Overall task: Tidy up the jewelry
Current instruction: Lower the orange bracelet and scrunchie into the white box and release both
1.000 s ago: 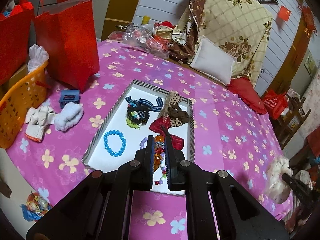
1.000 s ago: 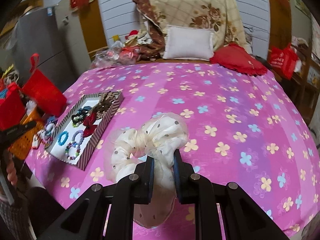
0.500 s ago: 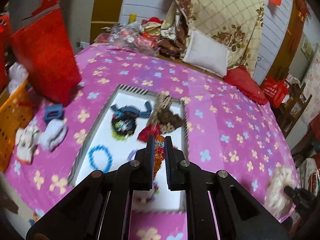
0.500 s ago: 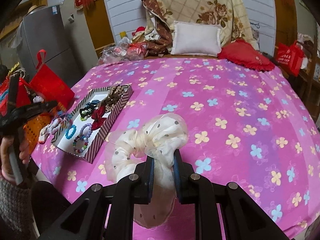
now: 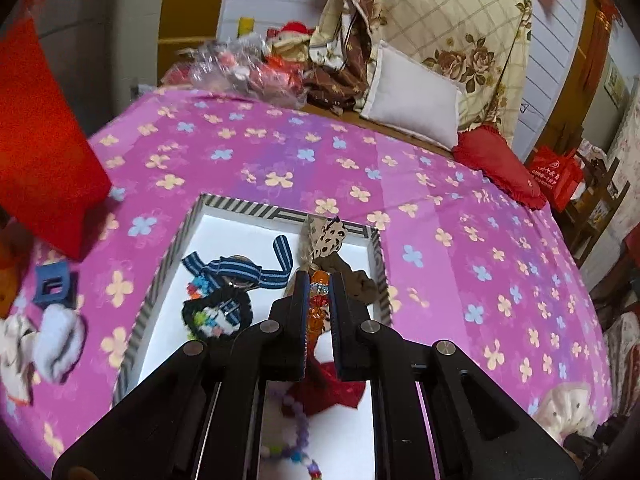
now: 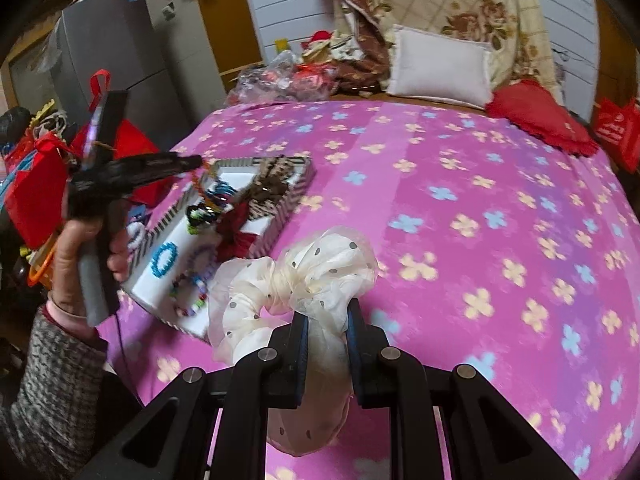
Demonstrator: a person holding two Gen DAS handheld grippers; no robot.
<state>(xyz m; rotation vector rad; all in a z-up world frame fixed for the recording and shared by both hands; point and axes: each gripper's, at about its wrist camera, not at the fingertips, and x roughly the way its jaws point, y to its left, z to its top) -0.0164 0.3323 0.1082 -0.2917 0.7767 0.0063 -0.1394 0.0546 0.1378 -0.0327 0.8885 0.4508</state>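
With the left gripper [image 5: 319,300] clamped on the orange beaded bracelet [image 5: 318,294] and the right gripper [image 6: 327,334] clamped on the cream polka-dot organza scrunchie [image 6: 296,280], lower each over bare floor of the striped-rim white tray [image 5: 256,210] before releasing.

A bed with a pink flowered sheet [image 5: 440,184] fills the middle of both views. Lower centre in the left wrist view lies a shallow striped-rim tray [image 5: 280,213]; at the far left edge a red bag [image 5: 44,152], a blue hair clip [image 5: 54,286] and some pale fabric pieces [image 5: 48,344]. Along the upper edge sit a white pillow [image 5: 412,100], a red cushion [image 5: 500,168] and crinkled plastic bags [image 5: 244,68].
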